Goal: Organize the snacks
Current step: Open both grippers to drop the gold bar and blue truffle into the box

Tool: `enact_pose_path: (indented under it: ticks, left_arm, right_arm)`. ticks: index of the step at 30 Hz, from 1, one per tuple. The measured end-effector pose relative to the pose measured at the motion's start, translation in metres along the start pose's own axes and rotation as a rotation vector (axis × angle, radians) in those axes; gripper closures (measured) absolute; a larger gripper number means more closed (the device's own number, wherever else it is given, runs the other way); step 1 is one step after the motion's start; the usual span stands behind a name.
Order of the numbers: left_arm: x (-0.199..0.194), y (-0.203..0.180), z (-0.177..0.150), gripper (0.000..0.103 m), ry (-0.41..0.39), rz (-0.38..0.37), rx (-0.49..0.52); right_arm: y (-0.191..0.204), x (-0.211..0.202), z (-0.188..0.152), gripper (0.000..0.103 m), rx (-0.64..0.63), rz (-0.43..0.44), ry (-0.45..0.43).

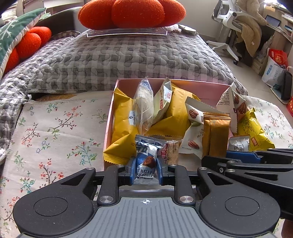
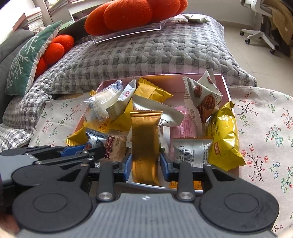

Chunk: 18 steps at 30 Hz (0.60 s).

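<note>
A pink box (image 1: 117, 86) on a floral cloth holds several snack packets: yellow ones, white pecan ones, a clear one. My left gripper (image 1: 146, 169) is shut on a blue and white truffle chocolate packet (image 1: 146, 159) at the box's near edge. My right gripper (image 2: 146, 165) is shut on a gold-brown bar packet (image 2: 144, 144), held upright over the near side of the box (image 2: 224, 80). The bar also shows in the left wrist view (image 1: 217, 135), with the right gripper's black arm at the right of it. The left gripper shows at the left of the right wrist view (image 2: 80, 149).
The floral cloth (image 1: 55, 128) lies on a table in front of a grey checked quilted sofa (image 1: 119, 56) with orange cushions (image 1: 131, 12) and a green pillow (image 2: 27, 58). An office chair (image 1: 230, 22) and bags stand at the right.
</note>
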<state>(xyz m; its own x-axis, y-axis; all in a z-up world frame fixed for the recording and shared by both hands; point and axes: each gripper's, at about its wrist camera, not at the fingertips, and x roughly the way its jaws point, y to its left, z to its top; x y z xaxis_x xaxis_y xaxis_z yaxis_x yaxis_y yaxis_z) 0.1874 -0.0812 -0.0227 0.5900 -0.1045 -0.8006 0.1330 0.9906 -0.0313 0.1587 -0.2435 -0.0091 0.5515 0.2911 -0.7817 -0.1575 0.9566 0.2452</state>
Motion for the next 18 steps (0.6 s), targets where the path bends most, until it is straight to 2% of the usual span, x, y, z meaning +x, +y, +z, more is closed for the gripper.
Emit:
enact_pose_path:
  ticks: [3,5,12,14,18]
  left_arm:
    - [-0.001,-0.001,0.000,0.080,0.005,0.005,0.000]
    - [-0.002,-0.001,-0.001,0.075,0.006,0.007,0.002]
    - [-0.009,-0.005,0.000,0.067,0.014,0.022,0.013]
    - [-0.012,-0.007,0.000,0.058,0.010,0.033,0.021]
    - [-0.018,-0.011,-0.001,0.049,0.003,0.046,0.038]
  right_arm:
    - [0.000,-0.002,0.000,0.071,0.000,-0.001,-0.001]
    - [0.000,-0.003,0.000,0.071,0.002,-0.002,0.001]
    - [-0.001,-0.011,-0.002,0.068,0.011,-0.013,0.004]
    - [-0.002,-0.014,-0.003,0.068,0.012,-0.016,0.005]
    - [-0.006,-0.024,-0.008,0.063,0.012,-0.018,0.002]
